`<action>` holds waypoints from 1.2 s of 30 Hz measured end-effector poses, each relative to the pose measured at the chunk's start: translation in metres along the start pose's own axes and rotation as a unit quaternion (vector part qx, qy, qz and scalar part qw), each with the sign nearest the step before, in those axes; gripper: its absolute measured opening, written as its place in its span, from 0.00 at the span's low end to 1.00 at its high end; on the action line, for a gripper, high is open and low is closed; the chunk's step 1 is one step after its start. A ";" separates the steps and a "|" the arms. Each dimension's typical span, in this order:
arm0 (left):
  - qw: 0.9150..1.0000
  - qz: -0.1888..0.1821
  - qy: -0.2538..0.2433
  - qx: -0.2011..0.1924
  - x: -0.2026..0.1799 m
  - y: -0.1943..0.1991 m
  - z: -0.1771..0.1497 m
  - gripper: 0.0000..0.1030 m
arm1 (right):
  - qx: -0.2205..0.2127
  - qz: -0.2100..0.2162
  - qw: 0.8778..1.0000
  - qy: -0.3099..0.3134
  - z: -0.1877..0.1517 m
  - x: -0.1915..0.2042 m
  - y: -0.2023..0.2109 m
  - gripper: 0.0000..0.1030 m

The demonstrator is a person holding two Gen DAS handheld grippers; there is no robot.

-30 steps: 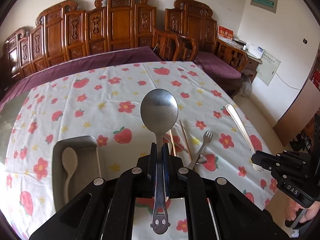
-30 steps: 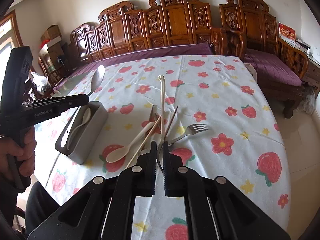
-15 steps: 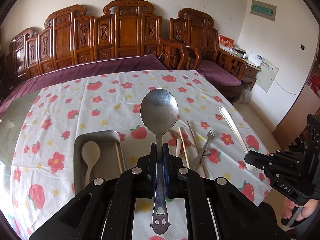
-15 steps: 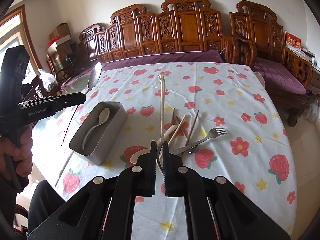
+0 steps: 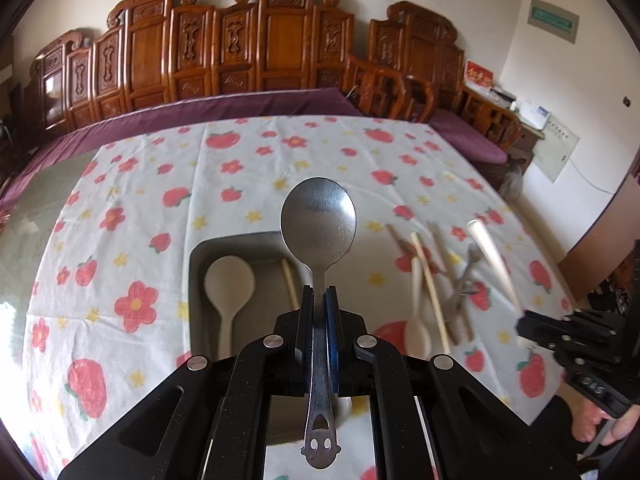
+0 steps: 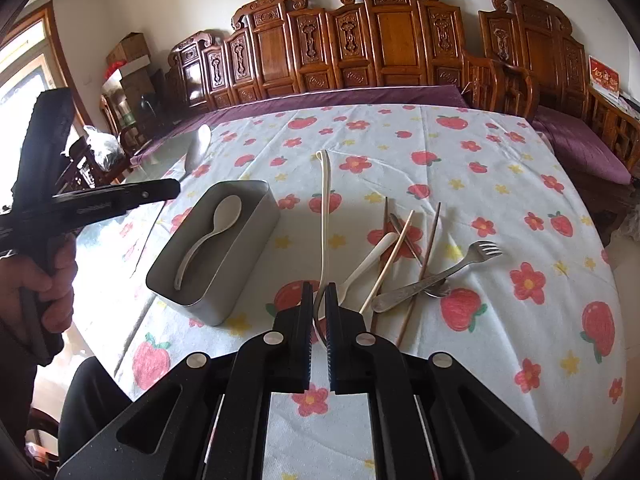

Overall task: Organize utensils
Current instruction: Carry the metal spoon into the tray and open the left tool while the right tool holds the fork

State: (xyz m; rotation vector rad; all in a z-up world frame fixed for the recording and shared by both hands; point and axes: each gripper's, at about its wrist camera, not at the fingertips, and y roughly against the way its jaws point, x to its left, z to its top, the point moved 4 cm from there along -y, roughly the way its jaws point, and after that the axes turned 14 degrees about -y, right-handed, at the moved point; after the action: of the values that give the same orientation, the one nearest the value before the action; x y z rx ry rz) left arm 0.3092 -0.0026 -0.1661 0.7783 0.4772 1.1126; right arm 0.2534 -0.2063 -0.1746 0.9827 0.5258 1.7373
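My left gripper (image 5: 319, 294) is shut on a metal spoon (image 5: 318, 220), bowl pointing forward, held above the grey utensil box (image 5: 236, 246). The box holds a cream spoon (image 5: 229, 284) and a chopstick (image 5: 289, 286). My right gripper (image 6: 319, 296) is shut on a cream spoon (image 6: 325, 216), handle pointing forward, held above the table right of the box (image 6: 244, 256). A pile of chopsticks (image 6: 394, 256), a cream spoon (image 6: 370, 260) and a metal fork (image 6: 452, 272) lies on the cloth to the right.
The table has a white tablecloth (image 6: 460, 152) with strawberries and flowers. Carved wooden benches (image 6: 380, 44) with purple cushions stand behind it. The left gripper (image 6: 100, 200) and its hand show at the left of the right wrist view.
My left gripper has moved with the metal spoon from beside the box to above it. My right gripper has risen and drawn back a little with the cream spoon.
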 end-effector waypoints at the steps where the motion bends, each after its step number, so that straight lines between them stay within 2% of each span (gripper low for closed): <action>1: 1.000 0.001 0.004 0.008 0.004 -0.007 -0.003 0.05 | 0.002 0.001 1.000 0.000 0.000 0.001 -0.002 0.07; 8: 0.998 0.007 0.022 0.050 0.024 -0.049 -0.022 0.05 | 0.007 0.000 1.000 0.006 -0.001 0.008 -0.009 0.07; 17: 0.995 0.022 0.018 0.097 0.033 -0.086 -0.041 0.05 | 0.018 0.002 1.000 0.007 -0.007 0.009 -0.019 0.07; 28: 0.992 0.024 0.014 0.124 0.032 -0.101 -0.049 0.05 | 0.025 0.001 1.000 0.008 -0.011 0.009 -0.028 0.07; 29: 0.992 0.024 0.017 0.124 0.032 -0.100 -0.049 0.06 | 0.025 0.000 1.000 0.009 -0.011 0.009 -0.028 0.07; 31: 0.992 0.024 0.020 0.121 0.033 -0.096 -0.048 0.15 | 0.027 -0.003 1.000 0.012 -0.011 0.011 -0.029 0.07; 32: 0.993 0.023 0.019 0.115 0.032 -0.091 -0.047 0.23 | 0.026 -0.003 1.000 0.014 -0.010 0.012 -0.028 0.07; 36: 0.996 0.025 0.008 0.090 0.033 -0.066 -0.043 0.25 | 0.023 0.000 1.000 0.016 -0.005 0.021 -0.028 0.07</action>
State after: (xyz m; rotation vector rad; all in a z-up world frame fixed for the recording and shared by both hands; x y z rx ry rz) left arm 0.3327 0.0263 -0.2430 0.9444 0.5801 1.1332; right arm 0.2617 -0.1763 -0.1907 0.9875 0.5881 1.7505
